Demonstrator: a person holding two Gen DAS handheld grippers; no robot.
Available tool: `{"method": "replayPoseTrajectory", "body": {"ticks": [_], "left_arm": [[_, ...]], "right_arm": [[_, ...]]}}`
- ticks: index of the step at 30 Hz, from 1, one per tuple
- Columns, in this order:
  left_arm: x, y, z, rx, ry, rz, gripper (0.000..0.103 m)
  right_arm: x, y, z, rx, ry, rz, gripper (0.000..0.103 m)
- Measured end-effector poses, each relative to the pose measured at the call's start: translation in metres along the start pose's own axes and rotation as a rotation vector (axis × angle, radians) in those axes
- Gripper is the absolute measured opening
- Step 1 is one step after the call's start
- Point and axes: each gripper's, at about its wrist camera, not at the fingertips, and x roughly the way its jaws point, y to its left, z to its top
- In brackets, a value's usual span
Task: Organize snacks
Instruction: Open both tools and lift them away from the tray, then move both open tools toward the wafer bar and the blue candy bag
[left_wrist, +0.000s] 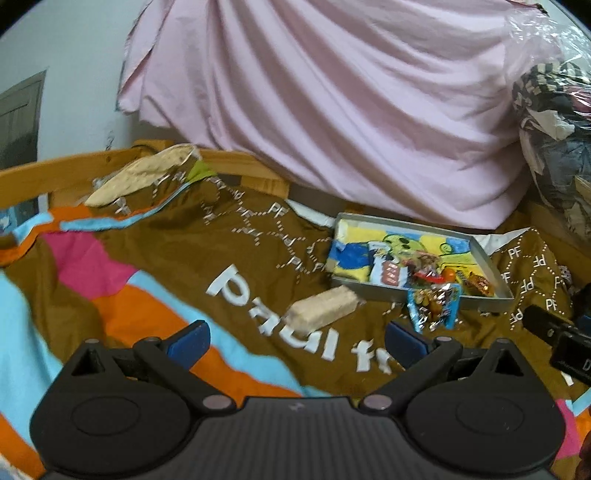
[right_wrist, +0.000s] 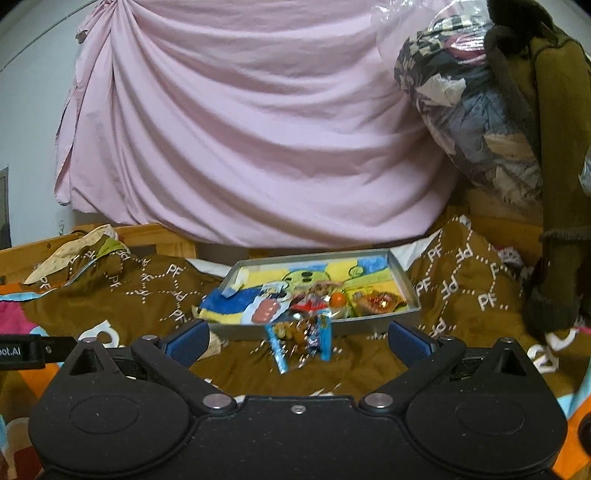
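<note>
A shallow grey tray (left_wrist: 495, 275) (right_wrist: 402, 275) with a yellow and blue cartoon bottom lies on the brown bedspread and holds several wrapped snacks (left_wrist: 424, 271) (right_wrist: 314, 301). A blue foil snack packet (left_wrist: 436, 306) (right_wrist: 299, 338) hangs over the tray's near rim onto the bedspread. A beige wafer pack (left_wrist: 323, 308) lies on the bedspread left of the tray. My left gripper (left_wrist: 297, 341) is open just short of the wafer pack. My right gripper (right_wrist: 297, 338) is open, with the blue packet seen between its fingers but untouched.
A draped pink sheet (left_wrist: 332, 103) (right_wrist: 240, 129) hangs behind the tray. A clear bag of clothes (left_wrist: 554, 122) (right_wrist: 465, 96) stands at the right. A wooden bed rail (left_wrist: 55, 173) runs along the back left. An olive plush limb (right_wrist: 554, 184) hangs at the far right.
</note>
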Motion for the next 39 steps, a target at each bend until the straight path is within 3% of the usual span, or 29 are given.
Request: {"method": "replayPoseTrajectory", "body": {"ticks": [8, 23, 39], "left_arm": [[-0.001, 0.011, -0.014, -0.001, 0.023, 0.026, 0.102], [-0.005, 0.001, -0.01, 0.047, 0.024, 0.034, 0.102], [0.038, -0.007, 0.025, 0.076, 0.037, 0.024, 0.102]], "right_arm": [[0.003, 0.008, -0.016, 0.007, 0.072, 0.04, 0.102], [0.009, 0.008, -0.008, 0.058, 0.137, 0.07, 0.102], [0.055, -0.002, 0.016, -0.007, 0.2, 0.114, 0.102]]}}
